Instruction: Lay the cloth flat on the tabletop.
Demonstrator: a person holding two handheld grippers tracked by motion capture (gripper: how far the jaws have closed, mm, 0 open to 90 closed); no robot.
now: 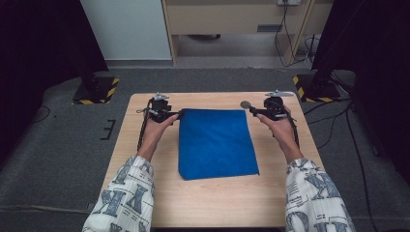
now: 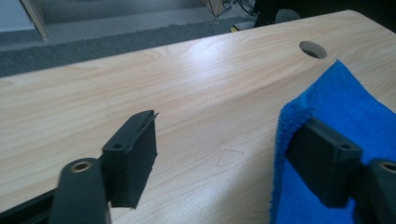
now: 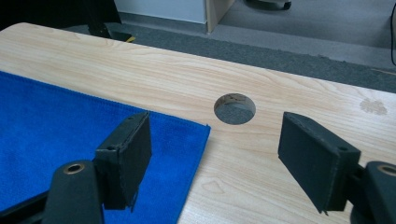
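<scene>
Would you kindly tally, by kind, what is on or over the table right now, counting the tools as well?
Blue cloth: 1
Handheld tools: 2, the left tool and the right tool, both open at the cloth's far corners
Round cable hole in the table: 1
Total: 4

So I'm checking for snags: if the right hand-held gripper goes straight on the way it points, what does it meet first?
Probably the blue cloth's far corner: the right hand-held gripper has open jaws straddling that corner. Beyond is bare table beside the round hole. Depth is unclear.
</scene>
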